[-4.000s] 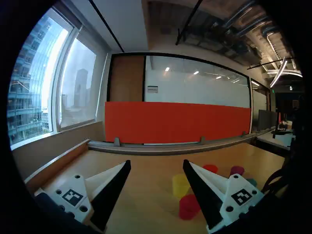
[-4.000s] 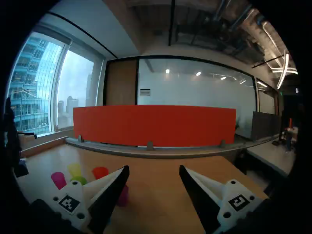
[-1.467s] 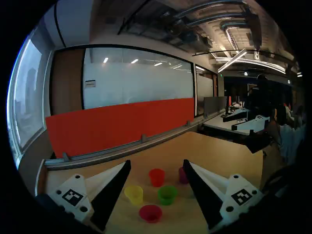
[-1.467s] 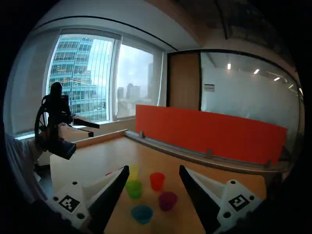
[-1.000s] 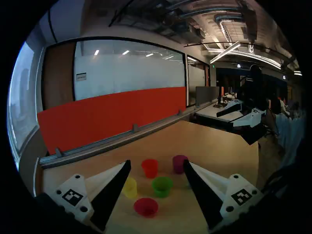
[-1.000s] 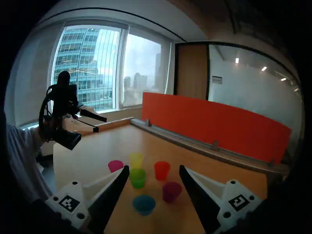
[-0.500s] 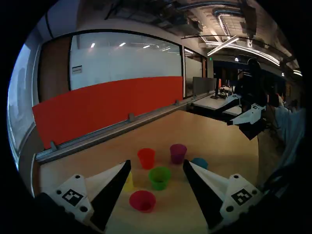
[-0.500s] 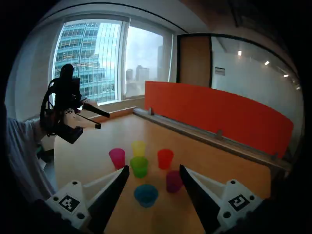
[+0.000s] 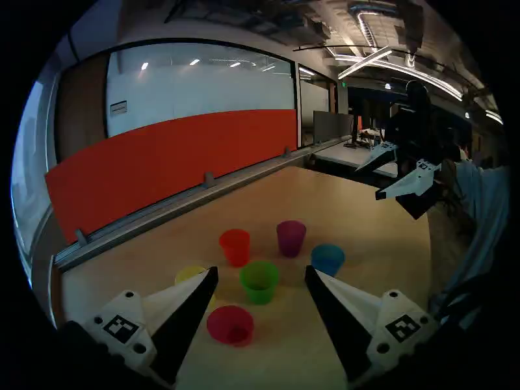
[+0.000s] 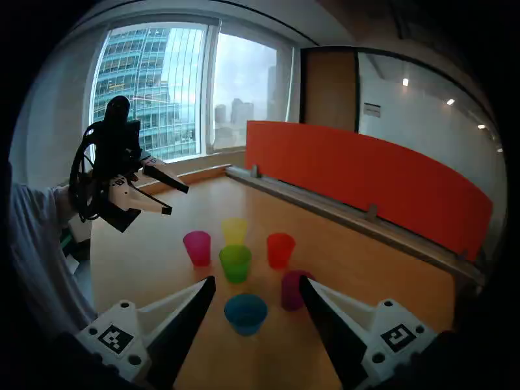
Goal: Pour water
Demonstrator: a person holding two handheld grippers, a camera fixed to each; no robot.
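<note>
Both tools hover over the tabletop (image 9: 364,227) with nothing in them. The left hand-held gripper (image 9: 260,270) has its fingers wide apart at the bottom of the left gripper view, and the right hand-held gripper (image 10: 255,279) is just as open at the bottom of the right gripper view. Six cups stand upright in a loose cluster at the lower centre of both views, near one another but apart. In the left gripper view the pink cup (image 9: 230,325) is nearest and the green cup (image 9: 259,281) sits behind it. The yellow cup (image 9: 188,275) is half hidden by my left finger, and beyond are the red cup (image 9: 234,247), purple cup (image 9: 290,238) and blue cup (image 9: 327,259). I cannot tell which cup holds water, so I judge the step in hand is picking one and approaching it. To do that well I would come in low and level and centre one cup between the fingers. I would close gently on its side wall below the rim, since these look light enough to buckle or slide, and stay clear of the neighbours, which could topple.
</note>
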